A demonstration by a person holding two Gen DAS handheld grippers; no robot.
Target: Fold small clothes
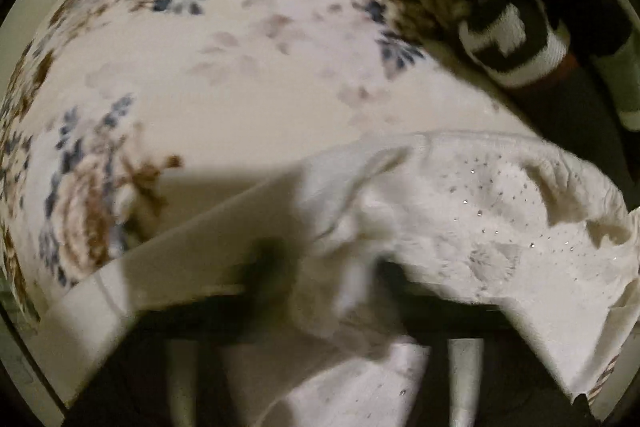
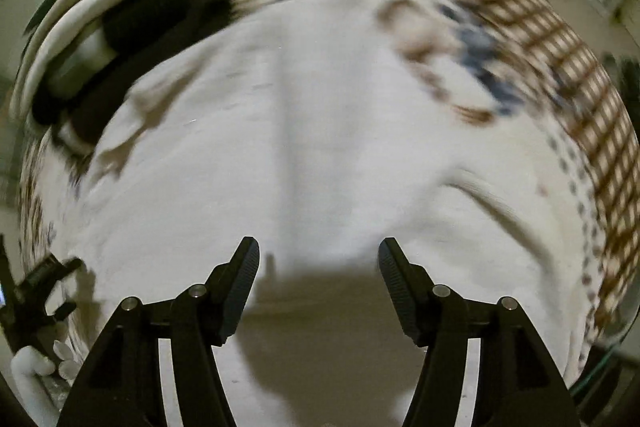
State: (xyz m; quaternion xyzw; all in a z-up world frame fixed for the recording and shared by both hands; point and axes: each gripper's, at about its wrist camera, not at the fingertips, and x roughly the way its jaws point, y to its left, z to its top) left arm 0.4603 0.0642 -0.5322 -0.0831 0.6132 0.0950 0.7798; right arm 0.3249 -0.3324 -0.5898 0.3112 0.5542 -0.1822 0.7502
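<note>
White fabric bunches right against the left lens: a white garment (image 1: pixel 460 227) with tiny sparkling dots is draped over the left claw (image 1: pixel 332 279), whose dark fingers show only as blurred shapes under the cloth. It appears to be gripping a gathered fold of that garment, though blur keeps me from being sure how the jaws stand. Beyond the garment spreads a floral sheet (image 1: pixel 200 75) printed with blue and brown flowers, and at its far edge lies a pile of black-and-white striped clothes (image 1: pixel 516 39).

To fold well, I judge the lifted edge should travel low and flat across the rest of the garment, so the fabric lands without trapped wrinkles; the free claw would best pin or smooth the opposite edge first. Slow motion would also help, since both views are smeared.

From the right wrist, the right claw (image 2: pixel 318 267) stands wide apart and holds nothing, hovering over a broad white cloth (image 2: pixel 300 147). This view alone shows a brown checked border (image 2: pixel 560 59) around the sheet beyond the cloth. Only the left view reveals the sparkle dots and the bunched grip.
</note>
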